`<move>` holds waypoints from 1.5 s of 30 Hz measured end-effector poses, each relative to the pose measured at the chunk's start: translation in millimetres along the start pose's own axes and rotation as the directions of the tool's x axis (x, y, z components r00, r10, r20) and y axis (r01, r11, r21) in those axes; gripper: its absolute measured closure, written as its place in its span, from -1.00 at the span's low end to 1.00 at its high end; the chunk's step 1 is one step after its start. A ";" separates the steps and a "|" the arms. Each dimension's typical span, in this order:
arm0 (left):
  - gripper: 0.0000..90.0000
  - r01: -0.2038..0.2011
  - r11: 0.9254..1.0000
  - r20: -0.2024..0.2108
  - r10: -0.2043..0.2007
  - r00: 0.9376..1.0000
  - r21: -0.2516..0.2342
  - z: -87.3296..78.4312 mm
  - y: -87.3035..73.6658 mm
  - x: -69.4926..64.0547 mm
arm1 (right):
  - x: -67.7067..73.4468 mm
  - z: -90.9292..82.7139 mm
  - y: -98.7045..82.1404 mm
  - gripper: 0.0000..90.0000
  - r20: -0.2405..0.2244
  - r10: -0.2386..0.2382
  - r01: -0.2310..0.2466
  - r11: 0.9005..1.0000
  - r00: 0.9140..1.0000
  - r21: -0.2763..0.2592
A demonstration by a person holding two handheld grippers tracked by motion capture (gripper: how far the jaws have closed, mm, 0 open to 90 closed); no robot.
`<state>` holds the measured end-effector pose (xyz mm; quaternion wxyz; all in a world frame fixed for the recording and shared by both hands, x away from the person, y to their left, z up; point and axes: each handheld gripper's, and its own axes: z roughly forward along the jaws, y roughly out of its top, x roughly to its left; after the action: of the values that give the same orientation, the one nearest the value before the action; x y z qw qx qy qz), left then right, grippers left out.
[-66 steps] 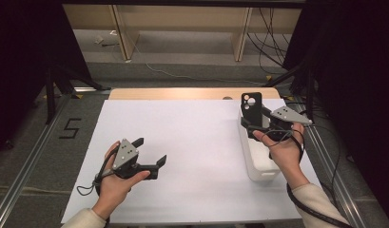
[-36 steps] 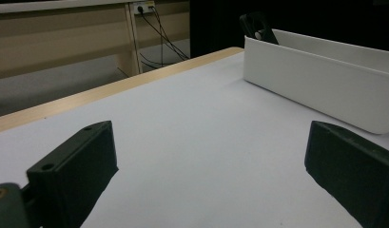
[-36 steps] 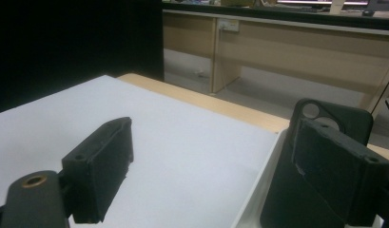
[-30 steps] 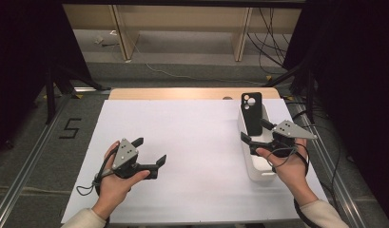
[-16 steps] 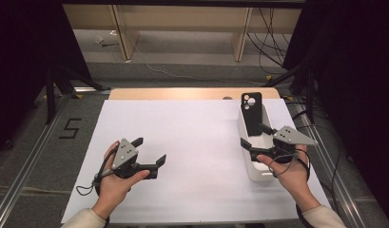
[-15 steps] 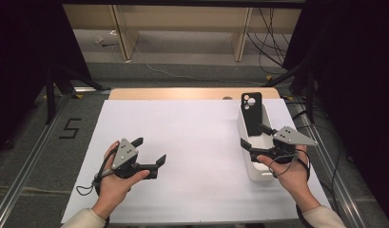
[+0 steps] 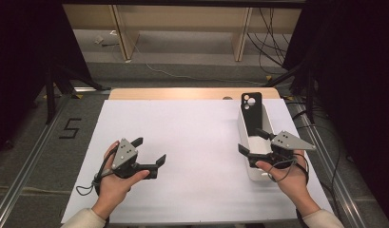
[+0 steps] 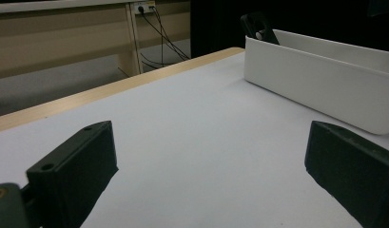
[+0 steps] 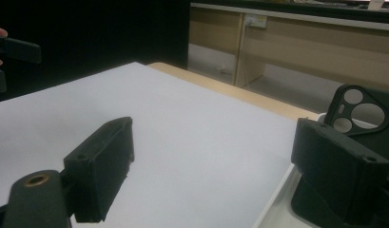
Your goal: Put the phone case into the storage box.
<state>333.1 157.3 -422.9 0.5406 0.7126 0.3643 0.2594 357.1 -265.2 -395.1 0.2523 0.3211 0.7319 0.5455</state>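
Phone case, black, leans upright at the far end of the white bin, released there, while the right gripper hovers open-jawed over the near end and the left gripper rests open on the table.

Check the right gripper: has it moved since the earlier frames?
Yes. The right gripper has drawn back along the white bin, from the phone case end toward the person, jaws open.

A single black digit "5" stands on the grey floor surface, just left of the white sheet-covered bench. Nothing else can be read.
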 end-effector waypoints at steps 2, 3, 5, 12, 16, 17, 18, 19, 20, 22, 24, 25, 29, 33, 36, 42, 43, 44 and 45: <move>-0.94 0.000 1.000 0.000 0.000 1.000 0.000 0.0 -0.1 -0.1 | 0.5 0.2 -0.9 -0.66 -0.001 -0.001 0.001 1.000 1.000 -0.003; -0.94 0.000 1.000 0.000 0.000 1.000 0.001 0.0 -0.1 0.0 | 0.9 0.3 -1.2 -0.66 -0.002 0.000 0.000 1.000 1.000 -0.002; -0.94 0.000 1.000 0.000 0.000 1.000 0.000 -0.1 0.0 0.0 | 1.9 0.2 -2.0 -0.66 -0.005 0.000 0.000 1.000 1.000 0.003; -0.94 0.001 1.000 0.000 -0.001 1.000 0.000 -0.1 0.0 0.1 | 5.3 -2.5 -4.0 -0.65 -0.017 -0.005 0.005 1.000 1.000 -0.001; -0.94 0.001 1.000 0.000 -0.001 1.000 0.000 0.0 -0.1 0.0 | 7.2 -4.4 -6.2 -0.65 -0.023 -0.009 0.009 1.000 1.000 -0.002; -0.94 0.002 1.000 0.000 -0.002 1.000 0.000 0.0 -0.2 0.1 | 7.6 -4.7 -6.6 -0.65 -0.025 -0.010 0.010 1.000 1.000 -0.002; -0.94 0.001 1.000 -0.001 -0.001 1.000 0.000 0.0 -0.2 0.1 | 8.2 -5.4 -7.1 -0.65 -0.027 -0.012 0.012 1.000 1.000 -0.001; -0.94 0.001 1.000 -0.001 -0.001 1.000 -0.001 0.0 -0.1 0.0 | 8.6 -6.1 -7.5 -0.65 -0.026 -0.013 0.013 1.000 1.000 0.001; -0.94 0.001 1.000 -0.001 -0.001 1.000 -0.001 -0.1 0.0 0.0 | 8.9 -6.7 -7.8 -0.65 -0.026 -0.014 0.014 1.000 1.000 0.000; -0.94 0.001 1.000 -0.001 -0.001 1.000 -0.001 -0.2 -0.1 0.0 | 9.0 -7.9 -8.5 -0.65 -0.027 -0.015 0.015 1.000 1.000 -0.002; -0.94 0.002 1.000 -0.001 -0.002 1.000 -0.001 -0.2 -0.2 0.1 | 9.2 -9.0 -9.4 -0.65 -0.027 -0.016 0.016 1.000 0.999 -0.001; -0.94 0.002 1.000 -0.002 -0.002 1.000 -0.001 -0.2 -0.1 0.2 | 9.4 -9.4 -9.8 -0.65 -0.026 -0.016 0.016 1.000 1.000 -0.002; -0.94 0.001 1.000 -0.002 -0.001 1.000 -0.001 -0.2 -0.1 0.2 | 9.9 -11.0 -11.5 -0.65 -0.029 -0.019 0.019 1.000 0.999 0.001; -0.94 0.001 1.000 -0.002 -0.001 1.000 -0.001 -0.3 0.0 0.3 | 10.9 -11.7 -12.6 -0.65 -0.029 -0.025 0.025 1.000 0.999 0.000; -0.94 0.001 1.000 -0.002 -0.001 1.000 -0.001 -0.3 -0.1 0.4 | 11.7 -12.0 -13.5 -0.65 -0.032 -0.027 0.027 1.000 0.999 0.003; -0.94 0.001 1.000 -0.002 -0.001 1.000 -0.002 -0.3 0.0 0.3 | 12.9 -11.7 -14.7 -0.65 -0.033 -0.029 0.029 1.000 0.999 0.002; -0.94 0.001 1.000 -0.002 -0.001 1.000 -0.001 -0.3 -0.1 0.3 | 13.1 -11.5 -14.6 -0.65 -0.033 -0.033 0.033 0.999 0.999 0.001; -0.94 0.001 1.000 -0.002 -0.001 1.000 0.000 -0.2 -0.3 0.3 | 13.5 -11.3 -14.6 -0.65 -0.033 -0.034 0.034 0.999 0.999 0.000; -0.94 0.001 1.000 -0.002 -0.001 1.000 0.000 -0.2 -0.4 0.3 | 13.7 -11.3 -14.8 -0.65 -0.036 -0.034 0.035 0.999 0.999 0.003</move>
<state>333.0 157.7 -423.2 0.5404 0.7122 0.3652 0.2597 337.0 -265.1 -406.4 0.2477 0.2989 0.7428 0.5455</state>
